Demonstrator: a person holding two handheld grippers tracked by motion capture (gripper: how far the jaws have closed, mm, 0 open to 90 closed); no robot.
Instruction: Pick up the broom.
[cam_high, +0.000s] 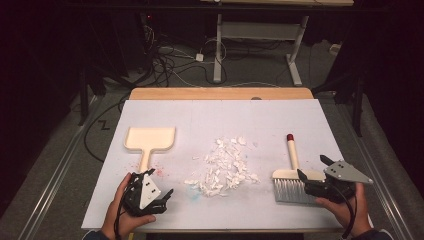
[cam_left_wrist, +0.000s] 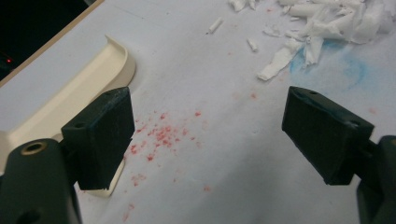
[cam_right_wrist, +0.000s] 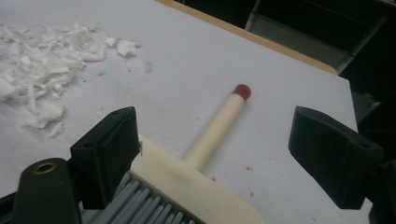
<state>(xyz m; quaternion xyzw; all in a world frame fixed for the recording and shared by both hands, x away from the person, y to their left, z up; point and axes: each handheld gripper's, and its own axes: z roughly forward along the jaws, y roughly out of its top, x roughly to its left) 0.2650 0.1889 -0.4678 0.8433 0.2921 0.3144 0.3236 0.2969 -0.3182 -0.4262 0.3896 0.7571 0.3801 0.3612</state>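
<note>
A cream dustpan (cam_high: 150, 139) lies at the left of the white sheet, its handle pointing toward me. A pile of white paper scraps (cam_high: 225, 167) sits in the middle. At the right lies a cream hand brush (cam_high: 292, 155) with a red-tipped handle and grey bristles (cam_high: 292, 191). My left gripper (cam_high: 160, 182) is open just past the end of the dustpan's handle (cam_left_wrist: 70, 102), holding nothing (cam_left_wrist: 210, 126). My right gripper (cam_high: 313, 167) is open, and its jaws stand either side of the spot where the brush handle (cam_right_wrist: 217, 123) meets the head (cam_right_wrist: 219, 149).
Red specks (cam_left_wrist: 161, 135) and a blue smear (cam_left_wrist: 345, 65) mark the sheet (cam_high: 225, 115) near the scraps (cam_left_wrist: 322, 23). The table's wooden edge (cam_high: 220, 93) runs along the far side. Beyond it are floor cables and another table's legs (cam_high: 218, 50).
</note>
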